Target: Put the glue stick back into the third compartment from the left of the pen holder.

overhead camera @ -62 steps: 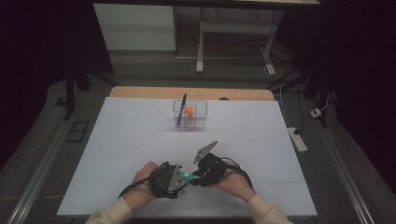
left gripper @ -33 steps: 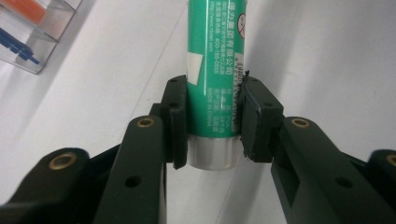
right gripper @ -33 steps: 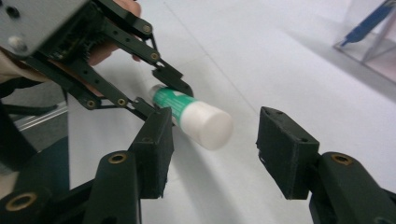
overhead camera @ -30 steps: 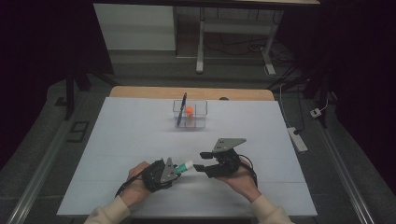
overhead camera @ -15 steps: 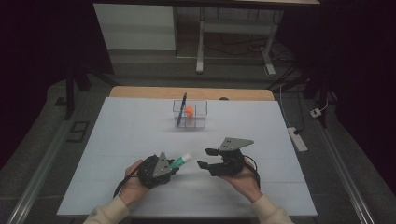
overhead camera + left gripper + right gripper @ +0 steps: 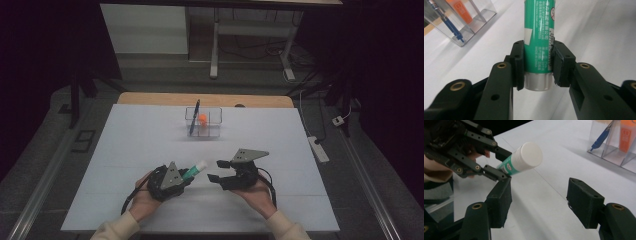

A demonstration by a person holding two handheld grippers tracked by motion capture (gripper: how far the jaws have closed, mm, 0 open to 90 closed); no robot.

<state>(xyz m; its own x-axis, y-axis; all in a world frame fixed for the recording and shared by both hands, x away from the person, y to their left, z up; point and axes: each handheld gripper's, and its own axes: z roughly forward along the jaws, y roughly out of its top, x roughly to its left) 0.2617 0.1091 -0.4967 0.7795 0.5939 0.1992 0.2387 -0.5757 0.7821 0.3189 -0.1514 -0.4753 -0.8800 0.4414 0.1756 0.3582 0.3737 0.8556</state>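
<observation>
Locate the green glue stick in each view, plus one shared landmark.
High view: glue stick lower centre, sticking out of the left gripper.
Left gripper view: top centre, clamped between the jaws.
Right gripper view: upper left, white cap toward camera.
Shared landmark: clear organiser.

A lab-like recording room: white-covered table (image 6: 150, 135), bare desk frame (image 6: 215, 45), floor cables (image 6: 310, 100), dark surroundings.

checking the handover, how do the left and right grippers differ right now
The left gripper is shut on the green glue stick; the right gripper, whose jaws have just been opening, holds nothing. The left's jaws stand narrower than the right's. Both hover low over the white table.
</observation>
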